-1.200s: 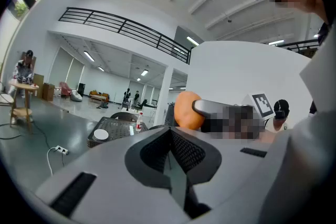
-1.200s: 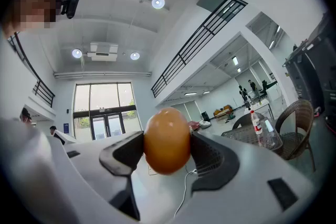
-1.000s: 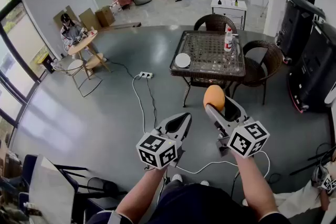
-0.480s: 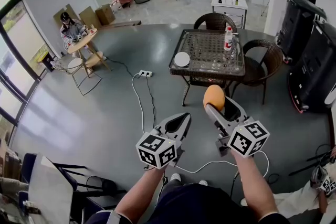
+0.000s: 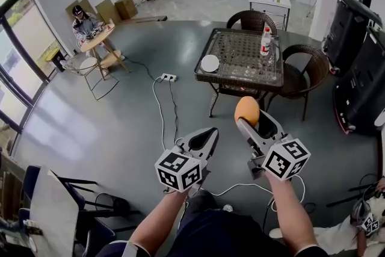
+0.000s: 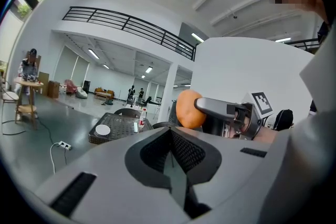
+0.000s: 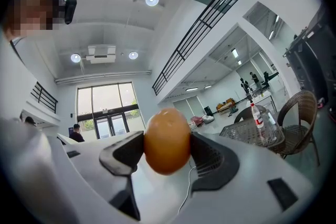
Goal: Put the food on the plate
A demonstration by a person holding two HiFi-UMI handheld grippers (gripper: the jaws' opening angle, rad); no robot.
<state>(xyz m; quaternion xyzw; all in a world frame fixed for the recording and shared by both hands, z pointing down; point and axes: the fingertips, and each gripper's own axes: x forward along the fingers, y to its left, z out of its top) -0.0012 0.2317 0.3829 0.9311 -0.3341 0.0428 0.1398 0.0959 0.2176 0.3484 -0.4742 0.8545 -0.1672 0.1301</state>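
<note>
A round orange piece of food (image 5: 246,110) is clamped between the jaws of my right gripper (image 5: 250,120), held up in the air. In the right gripper view the food (image 7: 167,139) fills the gap between both pads. My left gripper (image 5: 208,137) hovers beside it to the left, jaws closed together with nothing in them. From the left gripper view the food (image 6: 188,108) shows up and to the right. A small white plate (image 5: 210,63) lies on the left part of a dark glass-topped table (image 5: 240,72) some way ahead; the plate (image 6: 103,129) looks bare.
A plastic bottle (image 5: 265,41) stands on the table's right side. Wicker chairs (image 5: 304,69) stand behind and right of the table. A power strip (image 5: 168,77) with cables lies on the floor. Black cases (image 5: 361,75) stand at right. A person sits at a round table (image 5: 93,45) far left.
Both grippers keep the same pose and the food stays clamped. The head view has shifted slightly, so the table sits a little lower in the picture.
</note>
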